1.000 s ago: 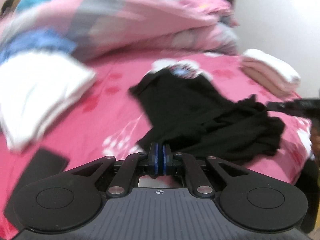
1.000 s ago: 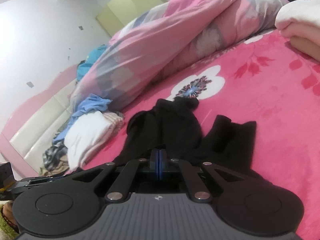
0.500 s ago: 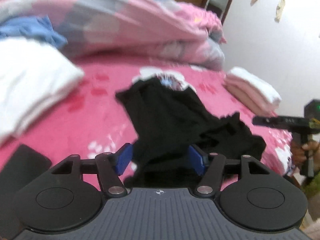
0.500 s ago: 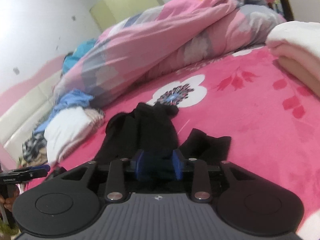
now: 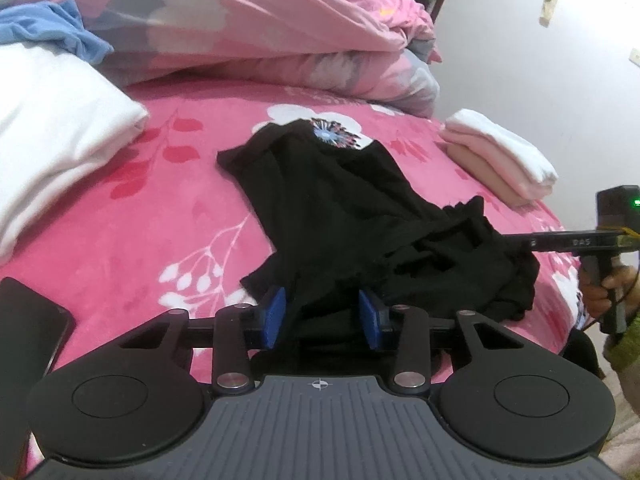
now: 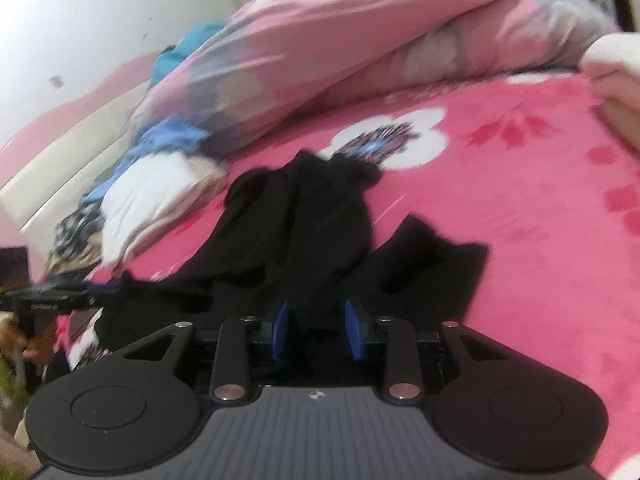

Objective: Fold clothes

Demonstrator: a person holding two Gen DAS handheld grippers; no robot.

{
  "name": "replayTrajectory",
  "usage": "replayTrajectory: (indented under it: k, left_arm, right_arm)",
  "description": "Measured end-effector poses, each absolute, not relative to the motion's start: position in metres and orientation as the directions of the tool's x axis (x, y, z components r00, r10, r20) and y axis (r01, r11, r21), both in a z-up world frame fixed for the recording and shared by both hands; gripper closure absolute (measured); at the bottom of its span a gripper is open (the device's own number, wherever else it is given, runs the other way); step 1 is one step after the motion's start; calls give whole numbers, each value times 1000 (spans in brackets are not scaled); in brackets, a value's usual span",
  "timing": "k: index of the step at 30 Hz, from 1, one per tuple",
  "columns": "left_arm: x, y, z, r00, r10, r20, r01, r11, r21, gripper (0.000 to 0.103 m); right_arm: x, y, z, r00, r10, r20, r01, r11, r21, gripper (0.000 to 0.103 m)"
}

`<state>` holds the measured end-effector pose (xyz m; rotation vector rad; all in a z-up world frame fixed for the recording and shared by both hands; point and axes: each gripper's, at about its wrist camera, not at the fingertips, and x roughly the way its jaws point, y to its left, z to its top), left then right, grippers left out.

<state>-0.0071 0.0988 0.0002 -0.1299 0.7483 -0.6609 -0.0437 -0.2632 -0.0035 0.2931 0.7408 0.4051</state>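
Note:
A black garment (image 5: 340, 200) lies crumpled on the pink flowered bed sheet (image 5: 140, 220). My left gripper (image 5: 322, 316) sits low at the garment's near edge. Its jaws are closing, with black cloth bunched between the blue pads (image 5: 274, 318), which still stand apart. In the right wrist view the same garment (image 6: 304, 216) spreads ahead of my right gripper (image 6: 316, 330). That gripper's blue pads (image 6: 280, 328) are parted over a dark fold of the cloth and do not press on it. Each hand-held gripper also shows at the edge of the other's view.
A folded white garment (image 5: 52, 128) lies at the left with a blue one (image 5: 48, 28) behind it. A pink and grey quilt (image 5: 240, 20) is heaped along the back. A folded white and pink stack (image 5: 500, 156) sits at the right. A dark phone (image 5: 28, 320) lies near left.
Both grippers were shut a second ago and now stand parted. The left opened wide, then narrowed, and sank toward the garment's near edge. The right view has tilted.

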Motion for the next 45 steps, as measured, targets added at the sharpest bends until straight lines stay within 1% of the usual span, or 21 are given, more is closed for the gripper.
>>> replayTrajectory:
  k: [1,2,3,4,5,7,11,15,18,23,25,27,29,32,34,36,38,40,42,45]
  left_arm:
    - [-6,98,-2,537,-600,-593,508,791,-340,64]
    - [-6,97,-3,535,-598,-597,508,792,-338,67]
    - [-7,96,-4,536,-594,-599,509,794,-333,79]
    - [-8,95,-3,542,-589,-599,506,798,-327,92]
    - [-9,94,-1,551,-582,-597,501,804,-322,96]
    - [-13,94,7,582,-577,-573,489,811,-319,100]
    - [-22,93,45,673,-579,-460,504,814,-288,101]
    - [-24,85,99,753,-562,-342,523,827,-206,102]
    - [-29,83,144,801,-551,-233,532,834,-145,102]
    - [-48,79,216,840,-540,-52,536,841,-66,102]
    - [-58,78,239,847,-531,8,531,847,-34,102]
    - [-68,77,257,850,-525,49,526,850,-4,102]
    - [-75,77,269,849,-523,75,524,852,17,102]
    - [-80,75,277,850,-520,80,519,854,37,102]
    - [-80,75,275,859,-508,60,506,861,42,102]
    - [-76,81,275,865,-501,36,501,865,16,102]
    - [-76,92,281,863,-504,36,505,863,-25,102]
    - [-82,105,293,856,-514,57,517,854,-61,102]
    - [-99,114,319,833,-543,108,550,832,-65,102]
    - [-130,116,357,791,-583,184,597,802,-24,102]
  right_arm:
    - [-41,-260,-6,660,453,-599,-259,886,384,70]
    - [-39,-257,-9,655,449,-607,-266,890,371,71]
    - [-39,-254,-10,659,442,-609,-272,894,356,79]
    - [-41,-251,-8,670,431,-605,-270,900,343,90]
    - [-43,-249,-5,683,419,-598,-268,906,329,94]
    - [-53,-247,9,734,389,-556,-259,918,300,96]
    - [-70,-245,49,834,317,-452,-228,943,242,98]
    - [-80,-245,95,908,248,-337,-195,963,184,99]
    - [-84,-251,138,952,207,-225,-178,973,145,99]
    - [-95,-256,209,985,167,-45,-162,982,95,100]
    - [-102,-254,231,988,151,12,-152,986,73,100]
    - [-108,-253,251,988,141,62,-145,988,60,100]
    - [-109,-253,266,987,136,86,-141,988,57,100]
    - [-105,-254,277,988,128,92,-133,990,56,100]
    - [-98,-254,277,989,132,69,-136,988,67,100]
    - [-83,-251,273,989,145,33,-147,986,81,100]
    - [-61,-242,270,987,161,-12,-159,983,95,100]
    - [-37,-232,270,979,201,-38,-194,972,132,100]
    - [-22,-220,283,965,261,-5,-257,952,165,100]
    - [-11,-205,309,917,384,104,-398,890,221,100]
